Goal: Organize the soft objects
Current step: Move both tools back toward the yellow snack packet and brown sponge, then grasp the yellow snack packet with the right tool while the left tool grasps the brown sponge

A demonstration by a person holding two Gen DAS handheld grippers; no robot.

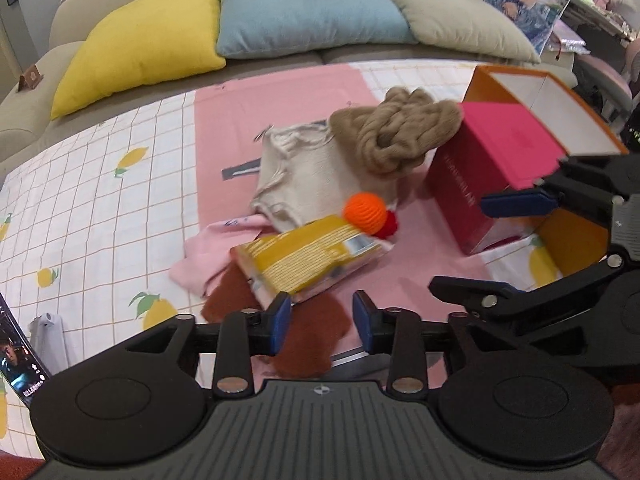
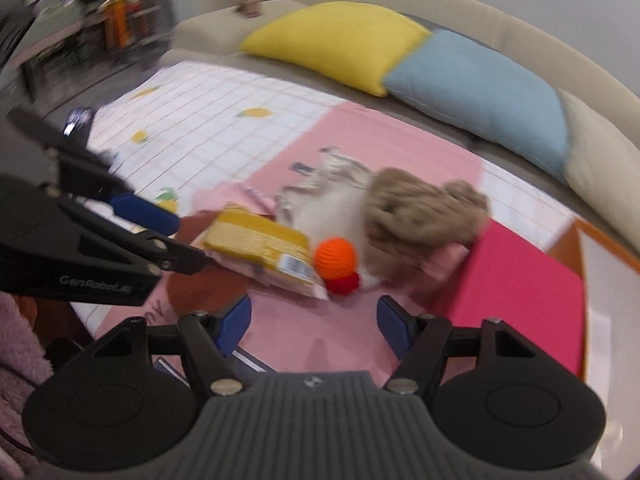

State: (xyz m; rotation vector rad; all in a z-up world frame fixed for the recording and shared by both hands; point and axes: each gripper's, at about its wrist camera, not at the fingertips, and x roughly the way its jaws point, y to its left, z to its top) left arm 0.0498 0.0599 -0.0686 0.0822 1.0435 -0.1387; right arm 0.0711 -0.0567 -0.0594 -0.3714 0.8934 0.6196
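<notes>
A pile lies on the pink cloth: a tan chunky-knit bundle [image 1: 400, 132] [image 2: 420, 212] on a cream garment [image 1: 312, 176] [image 2: 344, 196], an orange knit ball [image 1: 365, 208] [image 2: 335, 257] against a red one [image 1: 390, 227] [image 2: 343, 283], a yellow packet [image 1: 308, 258] [image 2: 260, 246], a pink cloth [image 1: 208, 258] and a brown cloth [image 1: 308, 338]. My left gripper [image 1: 322, 322] is open and empty, its left pad beside the packet's near corner. My right gripper [image 2: 314, 326] is open and empty, just short of the red ball; it also shows in the left wrist view [image 1: 486, 248].
A magenta box [image 1: 492, 168] [image 2: 520, 292] and an orange open box [image 1: 536, 112] stand at the right. Yellow [image 1: 140, 52], blue [image 1: 304, 12] and beige [image 1: 460, 12] cushions line the sofa behind. A phone [image 1: 20, 356] stands at the near left.
</notes>
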